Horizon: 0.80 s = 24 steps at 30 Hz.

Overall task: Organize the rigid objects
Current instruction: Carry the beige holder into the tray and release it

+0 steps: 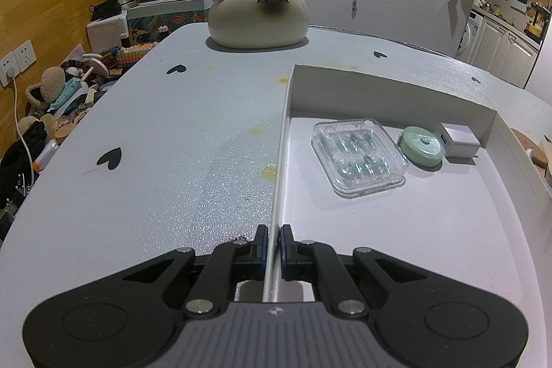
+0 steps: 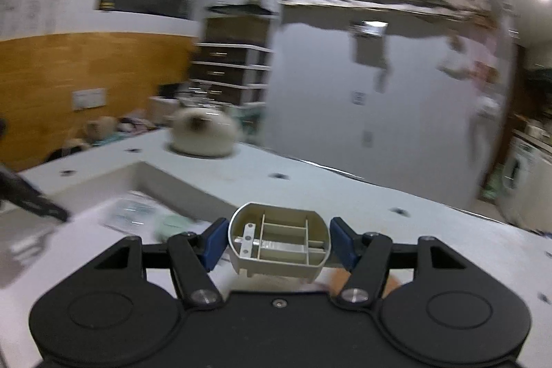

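One white box [image 1: 390, 85], one clear case [image 1: 358, 157], one green disc [image 1: 421, 145], one charger [image 1: 457, 140], one ribbed shell [image 2: 279, 240].

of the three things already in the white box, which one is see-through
The clear plastic case, flat on the floor of the white box. The round green disc and white cube beside it are opaque.

Pale table [image 1: 155, 133] bearing white tray [image 1: 390, 85], cat ornament [image 1: 258, 16].

White shallow box [image 1: 396, 223], open-topped, on table. Inside, toward 1 o'clock: clear plastic case [image 1: 358, 157] lying flat; round green disc [image 1: 421, 145] touching it; white charger cube [image 1: 457, 140] in the corner.
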Motion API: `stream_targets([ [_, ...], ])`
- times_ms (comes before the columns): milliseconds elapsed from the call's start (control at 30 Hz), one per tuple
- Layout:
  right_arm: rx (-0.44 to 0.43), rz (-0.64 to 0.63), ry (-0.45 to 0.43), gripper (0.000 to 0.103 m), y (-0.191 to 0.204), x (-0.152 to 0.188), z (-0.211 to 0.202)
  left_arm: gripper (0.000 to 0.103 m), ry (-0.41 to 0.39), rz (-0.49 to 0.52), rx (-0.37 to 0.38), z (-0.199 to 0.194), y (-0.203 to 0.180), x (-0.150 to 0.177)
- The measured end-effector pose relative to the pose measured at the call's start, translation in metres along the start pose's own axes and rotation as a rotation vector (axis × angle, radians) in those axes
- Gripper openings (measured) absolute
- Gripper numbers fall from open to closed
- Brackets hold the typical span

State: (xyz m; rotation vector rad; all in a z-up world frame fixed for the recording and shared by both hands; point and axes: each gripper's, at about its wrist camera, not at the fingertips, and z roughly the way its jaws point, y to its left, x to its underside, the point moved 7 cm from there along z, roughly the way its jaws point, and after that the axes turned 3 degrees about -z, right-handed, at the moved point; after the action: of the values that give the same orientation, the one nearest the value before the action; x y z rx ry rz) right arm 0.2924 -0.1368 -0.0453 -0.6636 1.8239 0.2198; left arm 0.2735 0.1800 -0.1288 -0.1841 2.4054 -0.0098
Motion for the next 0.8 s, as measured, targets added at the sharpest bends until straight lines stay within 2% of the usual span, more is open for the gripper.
stream_targets([
  [133,-0.126,-0.062,0.021,0.065,0.039,-0.004,0.015,0.006,0.0,-0.002,0.001,0.0,0.0,0.0],
  [333,-0.254,-0.164,0.097,0.065,0.079,0.005,0.038,0.006,0.0,-0.003,0.002,0.0,-0.001,0.0],
  [600,-0.339,-0.283,0.167,0.065,0.1,0.022,0.051,0.006,-0.001,-0.003,0.002,0.0,-0.001,0.0],
  [800,-0.289,-0.277,0.22,0.065,0.092,0.029,0.071,0.006,-0.001,-0.004,0.003,0.0,-0.001,0.0],
])
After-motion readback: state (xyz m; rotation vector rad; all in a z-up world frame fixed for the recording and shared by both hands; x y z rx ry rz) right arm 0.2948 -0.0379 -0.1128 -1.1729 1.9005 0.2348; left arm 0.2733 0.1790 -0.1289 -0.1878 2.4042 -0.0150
